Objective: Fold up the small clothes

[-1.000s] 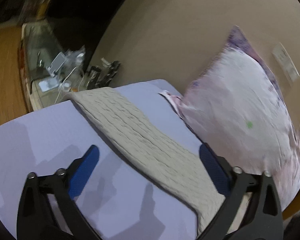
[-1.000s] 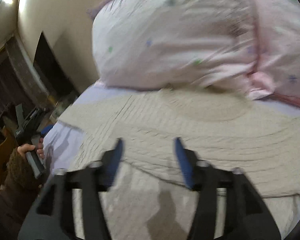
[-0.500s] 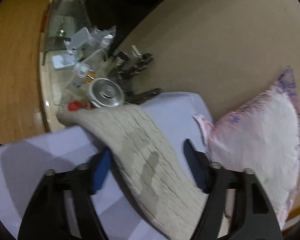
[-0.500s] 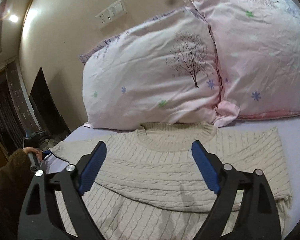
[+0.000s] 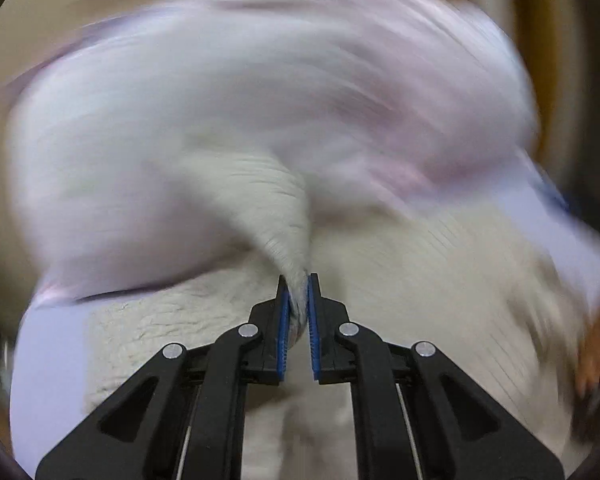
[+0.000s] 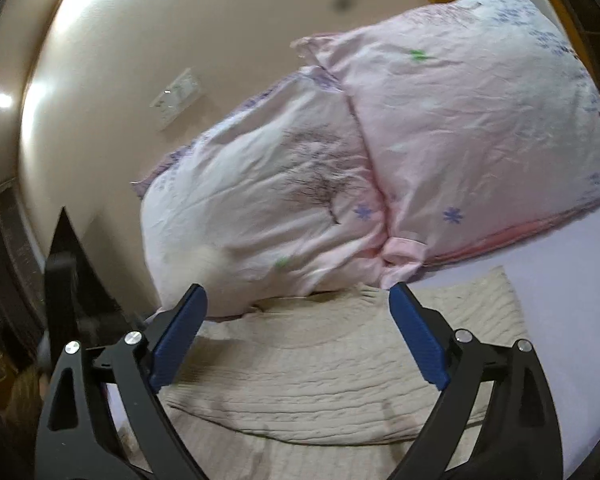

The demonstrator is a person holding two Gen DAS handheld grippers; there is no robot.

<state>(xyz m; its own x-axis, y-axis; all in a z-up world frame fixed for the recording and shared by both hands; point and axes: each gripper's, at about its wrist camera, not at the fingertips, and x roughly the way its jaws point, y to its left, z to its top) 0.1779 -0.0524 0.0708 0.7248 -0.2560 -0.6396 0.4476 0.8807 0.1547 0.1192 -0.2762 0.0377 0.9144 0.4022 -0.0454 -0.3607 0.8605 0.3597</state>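
The left hand-held gripper is pinched tight on a bunched end of the cream cable-knit sweater, most likely a sleeve, and holds that strip lifted so it rises in a twisted band above the garment's body; this view is heavily motion-blurred. The right hand-held gripper hangs with its blue pads spread wide, holding nothing, above the sweater, which lies flat on the lavender sheet of the bed near its head edge. The sweater's neckline touches two pink flower-print pillows that lean against the beige wall.
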